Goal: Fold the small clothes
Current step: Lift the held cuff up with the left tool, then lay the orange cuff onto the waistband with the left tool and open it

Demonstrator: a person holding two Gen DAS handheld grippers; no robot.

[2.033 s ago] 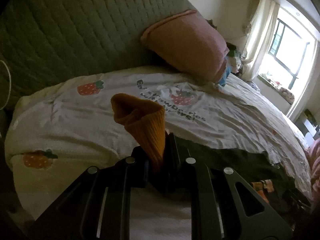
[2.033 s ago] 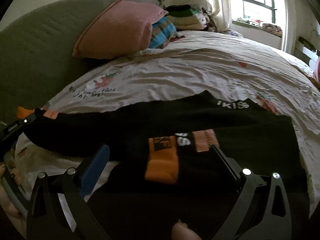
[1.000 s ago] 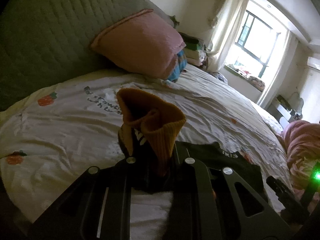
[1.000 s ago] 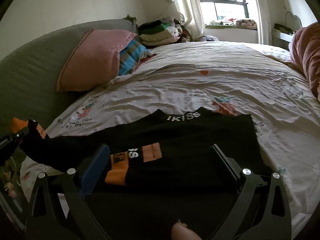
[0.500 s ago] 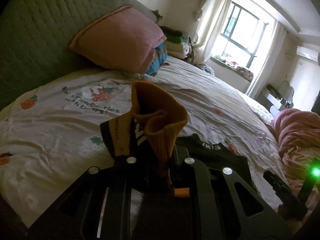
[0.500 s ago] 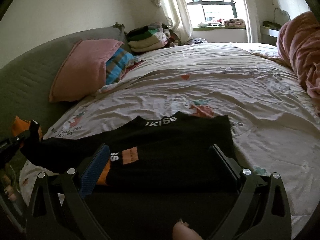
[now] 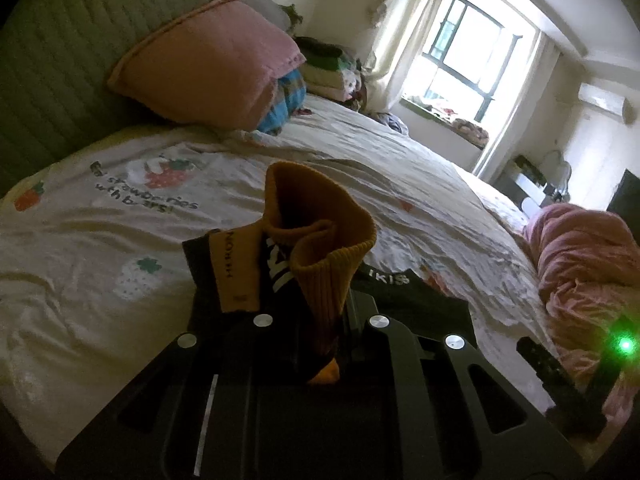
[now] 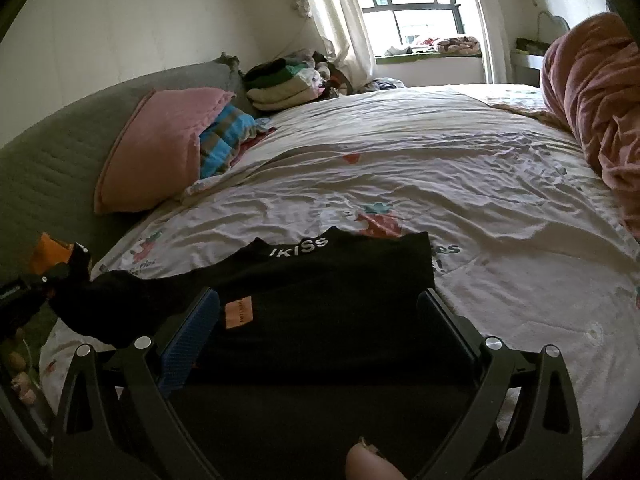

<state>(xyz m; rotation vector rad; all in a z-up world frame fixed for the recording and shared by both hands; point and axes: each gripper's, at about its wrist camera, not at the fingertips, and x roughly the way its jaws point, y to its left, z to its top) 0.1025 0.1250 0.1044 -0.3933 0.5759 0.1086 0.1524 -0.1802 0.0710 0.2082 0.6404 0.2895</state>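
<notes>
We hold the left gripper clamped on the orange ribbed cuff of the black garment, lifting that end off the strawberry-print bedsheet near its pillow-side edge, while the right gripper stands wide, straddling the flat garment.

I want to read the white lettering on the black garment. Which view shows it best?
The right wrist view: the white lettering sits unobstructed on the black garment. In the left wrist view, the orange cuff half hides it.
</notes>
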